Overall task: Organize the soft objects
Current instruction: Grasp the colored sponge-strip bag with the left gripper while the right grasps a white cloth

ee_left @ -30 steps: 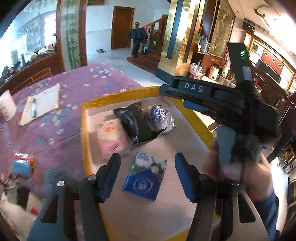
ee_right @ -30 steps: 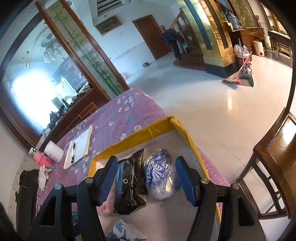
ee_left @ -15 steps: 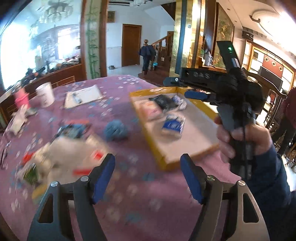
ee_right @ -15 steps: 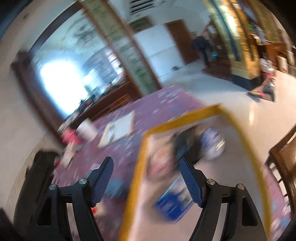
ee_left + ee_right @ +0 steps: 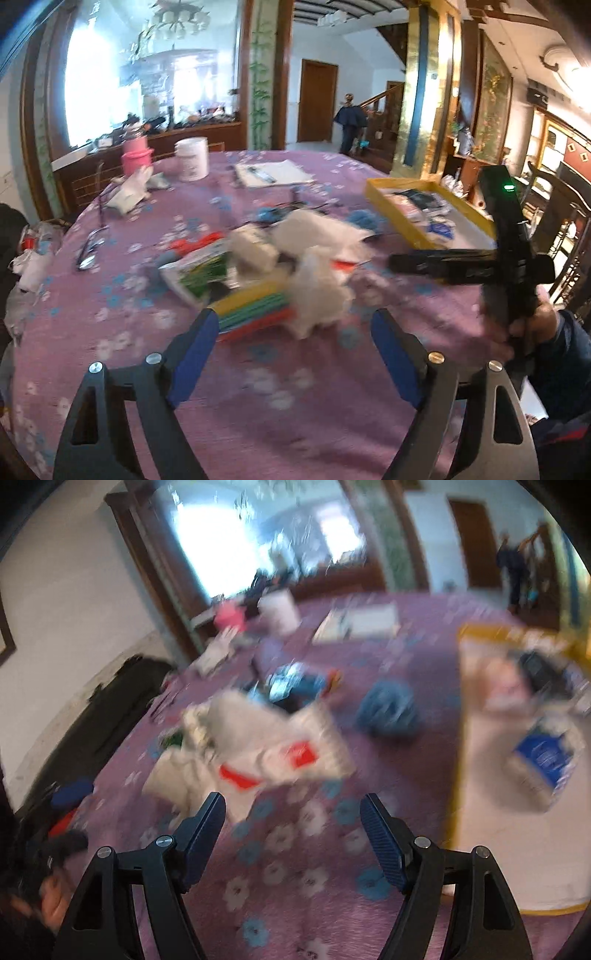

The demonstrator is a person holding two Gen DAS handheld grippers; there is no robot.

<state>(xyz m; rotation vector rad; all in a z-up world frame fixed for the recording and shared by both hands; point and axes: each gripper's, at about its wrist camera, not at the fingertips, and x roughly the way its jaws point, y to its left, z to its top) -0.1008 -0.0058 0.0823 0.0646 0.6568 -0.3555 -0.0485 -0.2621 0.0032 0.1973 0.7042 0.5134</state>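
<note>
Left hand-held gripper (image 5: 291,354): jaws opening, nothing between them. Right hand-held gripper (image 5: 291,834): jaws spread wide, empty too.

Just ahead of both: unsorted pile, white plush toy (image 5: 317,295), white packets with red labels (image 5: 280,753), striped pack (image 5: 255,310). Blue ball-like thing (image 5: 388,709) sits beyond, to the right.

Yellow-rimmed tray (image 5: 456,775), right of the right one, holds a blue tissue pack (image 5: 546,757), a pink pack, a dark bag. Judged partly done.

Bench (image 5: 280,424): purple floral cloth. Living room, big window, person by the stairs at the back.
</note>
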